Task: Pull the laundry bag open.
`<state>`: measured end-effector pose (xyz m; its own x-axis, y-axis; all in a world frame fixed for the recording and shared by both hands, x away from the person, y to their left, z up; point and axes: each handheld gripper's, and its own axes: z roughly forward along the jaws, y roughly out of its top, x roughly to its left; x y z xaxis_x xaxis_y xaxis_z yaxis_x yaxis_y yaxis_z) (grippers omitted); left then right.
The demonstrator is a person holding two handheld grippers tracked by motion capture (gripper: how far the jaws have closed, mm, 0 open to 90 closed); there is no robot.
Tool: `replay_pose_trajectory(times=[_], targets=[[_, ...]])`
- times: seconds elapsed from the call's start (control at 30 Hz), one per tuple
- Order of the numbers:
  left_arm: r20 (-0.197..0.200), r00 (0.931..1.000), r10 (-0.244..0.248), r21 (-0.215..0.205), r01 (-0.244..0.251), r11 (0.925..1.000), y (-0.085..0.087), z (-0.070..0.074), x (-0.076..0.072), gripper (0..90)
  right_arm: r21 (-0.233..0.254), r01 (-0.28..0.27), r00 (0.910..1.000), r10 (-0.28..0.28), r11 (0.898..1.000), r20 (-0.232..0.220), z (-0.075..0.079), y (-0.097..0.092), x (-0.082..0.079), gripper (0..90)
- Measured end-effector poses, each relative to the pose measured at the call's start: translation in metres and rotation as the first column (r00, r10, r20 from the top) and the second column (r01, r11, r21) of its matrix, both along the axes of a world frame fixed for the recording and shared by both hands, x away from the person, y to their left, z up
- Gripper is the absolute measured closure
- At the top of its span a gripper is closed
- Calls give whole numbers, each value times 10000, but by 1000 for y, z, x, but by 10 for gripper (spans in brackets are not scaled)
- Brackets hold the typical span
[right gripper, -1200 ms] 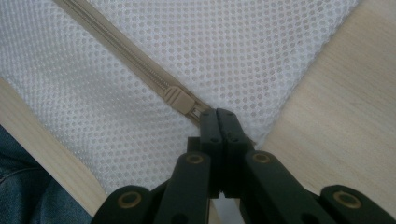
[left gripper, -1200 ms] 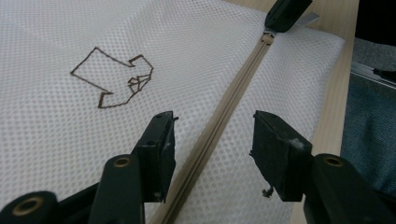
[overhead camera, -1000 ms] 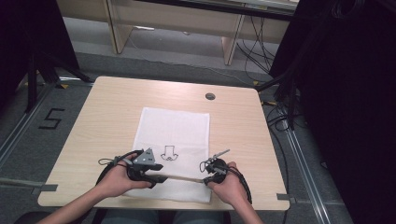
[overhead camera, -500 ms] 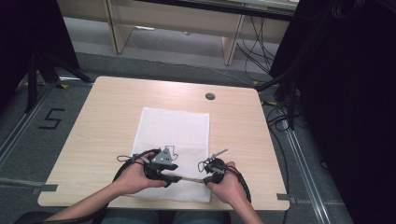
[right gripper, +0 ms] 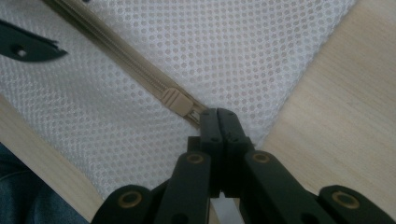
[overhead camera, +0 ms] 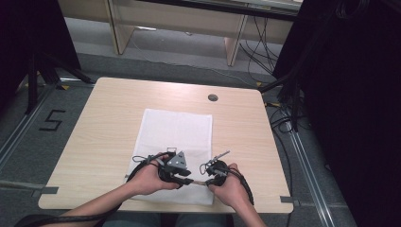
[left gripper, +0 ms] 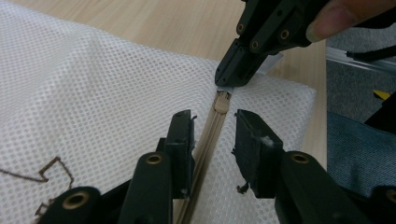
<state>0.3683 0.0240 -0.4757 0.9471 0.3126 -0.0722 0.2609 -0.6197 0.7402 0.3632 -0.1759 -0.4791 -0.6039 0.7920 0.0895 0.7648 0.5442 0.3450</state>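
Nearby, a floor marking "5" [overhead camera: 51, 122]; right claw [right gripper: 218, 116] clamps the mesh bag's [overhead camera: 177, 132] zipper end, left claw [left gripper: 212, 140], closing, straddles the zipper untouched.

One white mesh bag [overhead camera: 176, 137] lies on one wooden table [overhead camera: 108, 118]. One beige zipper [left gripper: 205, 154] runs between the left jaws, with one slider [right gripper: 176, 99] just beyond the right jaws. Two grippers: left gripper [overhead camera: 185, 176], right gripper [overhead camera: 206, 181].

Even soft light, blurred foreground
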Motion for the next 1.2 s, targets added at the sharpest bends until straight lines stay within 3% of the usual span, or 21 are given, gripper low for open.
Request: replay_pose_trajectory(times=[0.1,0.17,0.23,0.37,0.57,0.8,0.93,1.0,1.17,1.2], targets=[[11,9999,-159,20,159,9999,-5,-2,0,687,80,243,9995,-242,9997,-187,1,-1,0,900],[-128,9998,-169,91,170,9998,-9,-4,1,717,227,224,9996,-221,9995,-150,0,-2,1,900],[50,9994,-339,349,337,9988,-12,-7,3,727,268,156,9998,-153,9995,-112,-1,-3,2,900],[-71,9991,-407,285,408,9988,-21,-9,3,733,295,183,9997,-179,9994,-153,0,-3,2,900],[2,9975,-713,635,712,9954,-31,-15,6,732,346,249,9995,-241,9991,-213,-1,-4,2,900],[-231,9979,-600,549,612,9966,-34,-22,8,732,361,260,9994,-252,9990,-217,-1,-4,2,900],[-228,9976,-661,499,672,9965,-36,-23,9,733,392,167,9997,-159,9991,-195,-1,-5,3,900],[-103,9961,-875,591,880,9944,-38,-23,10,740,346,434,9986,-424,9985,-301,-1,-5,2,900],[-208,9965,-813,568,824,9950,-41,-27,9,761,479,285,9992,-270,9984,-310,-1,-6,3,900],[-139,9962,-862,598,869,9944,-42,-26,10,767,429,477,9979,-457,9979,-455,0,-5,2,900]])
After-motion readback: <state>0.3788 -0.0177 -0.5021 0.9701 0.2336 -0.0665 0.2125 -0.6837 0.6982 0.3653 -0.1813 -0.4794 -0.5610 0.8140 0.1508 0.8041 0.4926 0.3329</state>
